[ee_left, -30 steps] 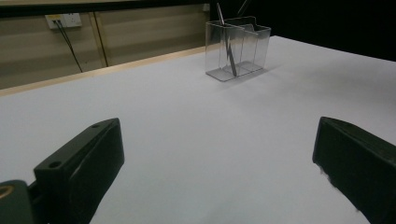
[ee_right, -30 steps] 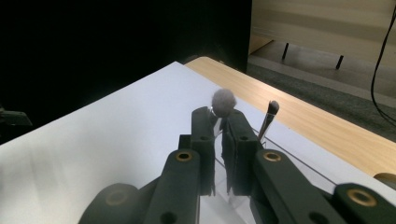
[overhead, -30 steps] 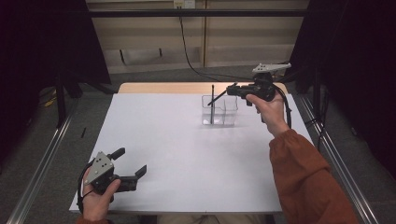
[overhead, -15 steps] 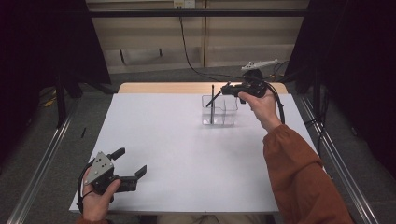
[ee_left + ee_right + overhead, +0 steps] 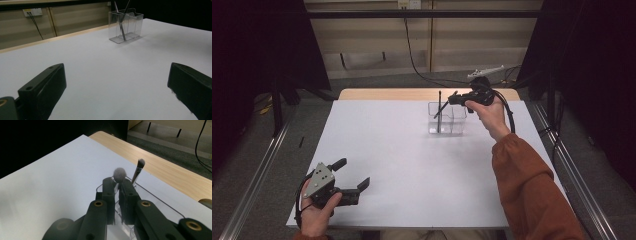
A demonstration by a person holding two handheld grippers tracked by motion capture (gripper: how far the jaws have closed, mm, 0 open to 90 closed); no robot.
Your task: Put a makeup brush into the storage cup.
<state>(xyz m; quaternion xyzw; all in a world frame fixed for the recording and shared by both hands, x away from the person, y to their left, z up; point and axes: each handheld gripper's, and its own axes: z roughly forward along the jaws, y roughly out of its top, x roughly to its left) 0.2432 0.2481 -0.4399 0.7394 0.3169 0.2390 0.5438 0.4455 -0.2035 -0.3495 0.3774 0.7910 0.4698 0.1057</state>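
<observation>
The left gripper [image 5: 354, 187] is rested on the white surface [image 5: 402, 165], its jaws wide apart and empty. Further right, a makeup brush [image 5: 119, 175] is clamped between the nearly closed jaws of the right gripper [image 5: 453, 98], over the clear holder [image 5: 447, 120]. The brush is judged light, thin and stiff; its handle is the best grip place, not the soft head.

No readable text anywhere in these shots

Checked it all: the clear organizer [image 5: 447, 120], the white table [image 5: 412, 170], the black grippers and the wall socket [image 5: 33, 11] at the back carry no lettering, brand, number or sign that can be made out. Any print on the socket is too small and blurry.
</observation>
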